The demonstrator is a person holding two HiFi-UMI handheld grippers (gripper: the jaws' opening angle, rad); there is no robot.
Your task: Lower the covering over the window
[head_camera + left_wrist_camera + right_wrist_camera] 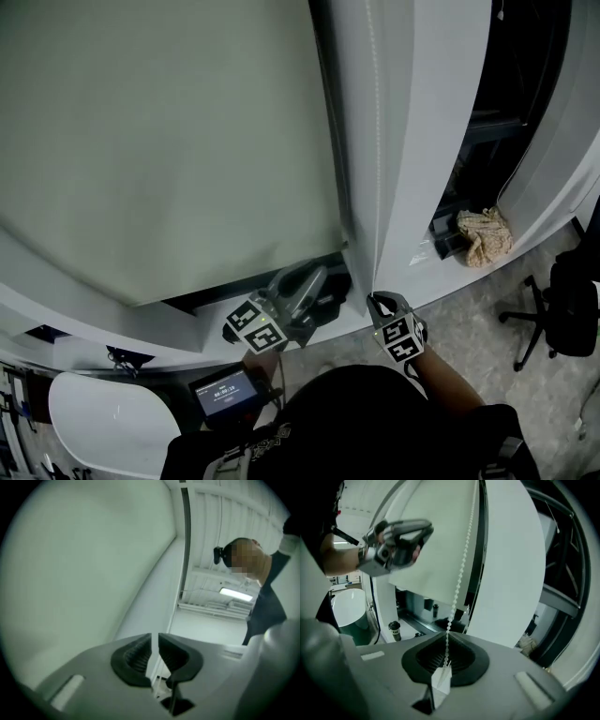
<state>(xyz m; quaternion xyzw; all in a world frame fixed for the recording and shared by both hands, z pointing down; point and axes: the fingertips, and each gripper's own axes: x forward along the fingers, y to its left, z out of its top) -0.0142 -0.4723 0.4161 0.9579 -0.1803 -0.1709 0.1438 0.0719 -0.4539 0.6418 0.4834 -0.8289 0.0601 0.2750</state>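
A pale roller blind (pixel 159 141) hangs over most of the window; its bottom edge stops just above the sill, with a dark strip of glass under it. A white bead chain (pixel 377 141) runs down the frame to the blind's right. My right gripper (pixel 378 302) is shut on that chain low down; in the right gripper view the bead chain (pixel 461 569) enters between the closed pads (pixel 461 657) of the right gripper (pixel 446 656). My left gripper (pixel 322 274) hovers by the blind's lower right corner. The left gripper (pixel 154 651) has its jaws a narrow slit apart, with nothing between them.
A beige cloth (pixel 485 234) lies on the sill at the right, with a black office chair (pixel 553 309) beyond it. A small lit screen (pixel 225 392) and a white round table (pixel 103 412) sit below left. A dark cup (pixel 394 630) stands on the sill.
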